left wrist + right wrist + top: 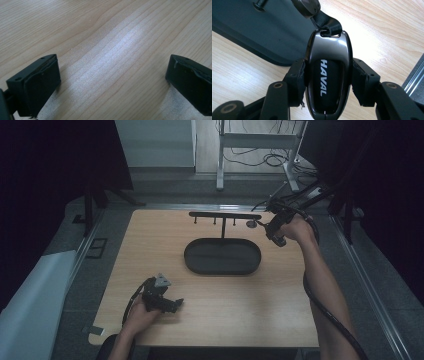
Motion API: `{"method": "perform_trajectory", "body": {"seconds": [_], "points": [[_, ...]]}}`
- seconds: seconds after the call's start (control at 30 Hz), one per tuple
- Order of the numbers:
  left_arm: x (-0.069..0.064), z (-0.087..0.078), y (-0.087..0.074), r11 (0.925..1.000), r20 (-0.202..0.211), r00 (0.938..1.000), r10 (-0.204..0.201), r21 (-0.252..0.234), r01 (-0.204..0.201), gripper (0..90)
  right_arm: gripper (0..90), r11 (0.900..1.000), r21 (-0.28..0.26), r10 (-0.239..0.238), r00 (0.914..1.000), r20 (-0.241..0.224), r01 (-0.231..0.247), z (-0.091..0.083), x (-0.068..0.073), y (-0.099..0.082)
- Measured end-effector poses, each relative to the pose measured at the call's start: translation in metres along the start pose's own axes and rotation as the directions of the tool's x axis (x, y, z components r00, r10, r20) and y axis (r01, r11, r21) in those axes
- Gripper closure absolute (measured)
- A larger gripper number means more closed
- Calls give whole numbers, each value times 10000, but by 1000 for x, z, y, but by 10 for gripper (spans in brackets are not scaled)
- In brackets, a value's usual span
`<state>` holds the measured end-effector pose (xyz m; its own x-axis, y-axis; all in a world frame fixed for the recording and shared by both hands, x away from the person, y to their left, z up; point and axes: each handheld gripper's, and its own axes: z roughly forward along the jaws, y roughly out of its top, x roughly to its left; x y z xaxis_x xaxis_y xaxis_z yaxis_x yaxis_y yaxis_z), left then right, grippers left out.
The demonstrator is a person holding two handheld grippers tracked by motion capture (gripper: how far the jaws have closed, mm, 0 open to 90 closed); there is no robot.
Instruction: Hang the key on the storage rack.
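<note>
A light wooden table (220, 315) carries a black oval tray (222, 256) with a T-shaped hook rack (224, 215) rising from its far side. Beyond the tray's far right end, level with the rack's bar, the right gripper (327, 77) is clamped on a glossy black car key fob (328, 75) marked HAVAL, one jaw pressing each side. A black strap (325, 21) leaves the fob's top. Near the tray's front left, well apart from it, the left gripper (113, 77) rests on bare wood, jaws spread wide and holding nothing.
</note>
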<state>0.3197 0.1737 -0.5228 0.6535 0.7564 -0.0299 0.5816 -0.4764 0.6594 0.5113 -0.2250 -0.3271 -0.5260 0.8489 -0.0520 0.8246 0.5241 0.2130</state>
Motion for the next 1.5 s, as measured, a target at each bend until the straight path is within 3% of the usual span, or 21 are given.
{"method": "perform_trajectory", "body": {"seconds": [0.6,0.87,1.17,1.5], "points": [[0,0,0,10000,-8,10000,-58,-61,58,0,486,9992,-330,-208,9998,15,209,46,14,5],[0,0,0,10000,-16,10000,-52,-57,52,0,473,9974,-596,-397,9992,19,397,56,18,4],[0,0,0,10000,-14,10000,-2,-15,2,0,405,9918,-1130,-605,9982,-16,599,52,14,-4],[-1,1,0,10000,-10,10000,-37,-59,37,0,295,9879,-1243,-954,9954,-122,932,39,15,-17]]}}
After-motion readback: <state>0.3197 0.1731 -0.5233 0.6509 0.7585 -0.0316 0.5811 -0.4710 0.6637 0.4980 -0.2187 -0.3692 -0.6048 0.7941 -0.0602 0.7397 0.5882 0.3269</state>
